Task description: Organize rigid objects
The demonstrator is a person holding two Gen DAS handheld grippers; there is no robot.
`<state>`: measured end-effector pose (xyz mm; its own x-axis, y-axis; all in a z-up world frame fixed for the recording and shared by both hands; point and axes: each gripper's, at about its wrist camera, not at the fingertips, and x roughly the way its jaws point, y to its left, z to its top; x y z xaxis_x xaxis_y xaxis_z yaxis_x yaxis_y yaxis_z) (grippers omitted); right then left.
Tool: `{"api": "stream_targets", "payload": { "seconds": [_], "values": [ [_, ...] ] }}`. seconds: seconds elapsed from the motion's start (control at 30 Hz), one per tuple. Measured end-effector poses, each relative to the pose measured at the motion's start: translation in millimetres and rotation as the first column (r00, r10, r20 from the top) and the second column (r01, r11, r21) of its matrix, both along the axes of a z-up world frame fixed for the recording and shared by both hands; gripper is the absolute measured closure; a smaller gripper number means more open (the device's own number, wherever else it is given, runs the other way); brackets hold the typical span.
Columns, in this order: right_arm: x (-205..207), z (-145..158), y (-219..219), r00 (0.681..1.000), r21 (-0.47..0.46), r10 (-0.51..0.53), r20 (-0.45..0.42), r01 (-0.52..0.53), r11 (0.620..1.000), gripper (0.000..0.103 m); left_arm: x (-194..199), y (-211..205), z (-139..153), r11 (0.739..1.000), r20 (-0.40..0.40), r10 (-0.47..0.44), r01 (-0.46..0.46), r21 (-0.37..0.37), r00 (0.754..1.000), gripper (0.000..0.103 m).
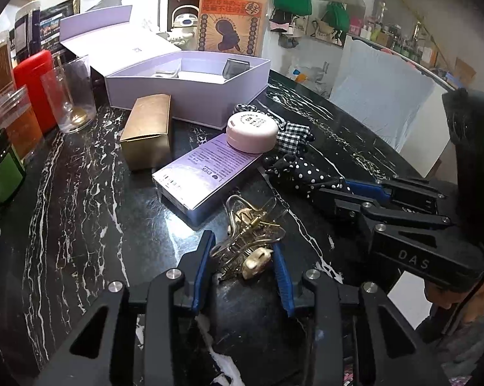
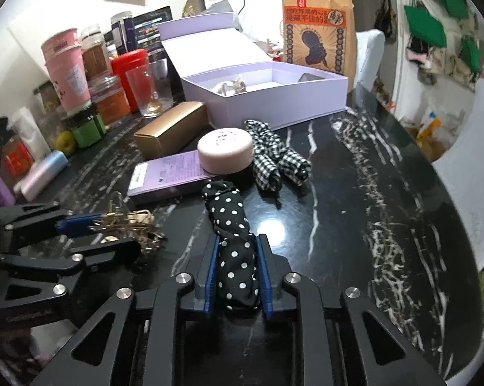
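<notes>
1. Slipping of the hair claw is the first risk. The left gripper (image 1: 243, 259) has its jaws clamped on a clear plastic hair claw with gold metal spring and cream bead (image 1: 246, 244), low in the left wrist view at about 6 o'clock. The claw is open wire-like work, so the pads touch only thin parts, and it may turn or drop when lifted.
2. The right gripper (image 2: 237, 271) has its jaws clamped on a black fabric scrunchie with white polka dots (image 2: 232, 234). It is soft cloth, not rigid; I judge it may be sorted wrongly with the hard things.
3. The two grippers are near each other on the black marbled bench (image 2: 354, 193); if both rise together they can collide.
4. The open lilac cardboard box (image 1: 190, 96), at 12 o'clock, seems to be the place for the things. On the way lie a flat lilac carton (image 1: 203, 177) with a round pink plastic jar (image 1: 251, 132) resting on its far end, and a gold cardboard box (image 1: 148, 132). A low pass could push the jar off.
5. The clear drinking glass (image 1: 71, 96) at 10 o'clock could be knocked over by a wide swing.
</notes>
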<state>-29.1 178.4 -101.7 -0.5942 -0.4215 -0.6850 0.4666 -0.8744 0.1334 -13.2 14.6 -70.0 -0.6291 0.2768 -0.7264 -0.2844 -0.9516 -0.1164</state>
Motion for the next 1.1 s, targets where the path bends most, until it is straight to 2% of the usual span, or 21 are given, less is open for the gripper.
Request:
{"api": "stream_targets", "payload": {
  "seconds": [0.17,0.5,0.77,1.1],
  "values": [
    [-3,2,2,1.0,-0.027,0.006,0.031,-0.005,1.0,0.085,-2,-5,6,0.999,0.007,-0.004,0.004,0.033,1.0,0.068],
    [4,16,-1,0.998,-0.058,0.042,0.038,-0.039,0.998,0.086,-4,-9,29,1.0,-0.024,-0.013,0.014,0.028,1.0,0.068],
    [-5,31,-3,0.997,-0.095,0.035,0.063,-0.029,0.995,0.086,-19,-16,45,0.999,-0.018,-0.004,0.004,0.038,1.0,0.068],
    [-23,53,-4,0.998,-0.111,0.029,0.051,-0.023,0.994,0.086,-45,-24,69,0.998,-0.033,0.011,-0.009,0.063,0.999,0.068]
  ]
}}
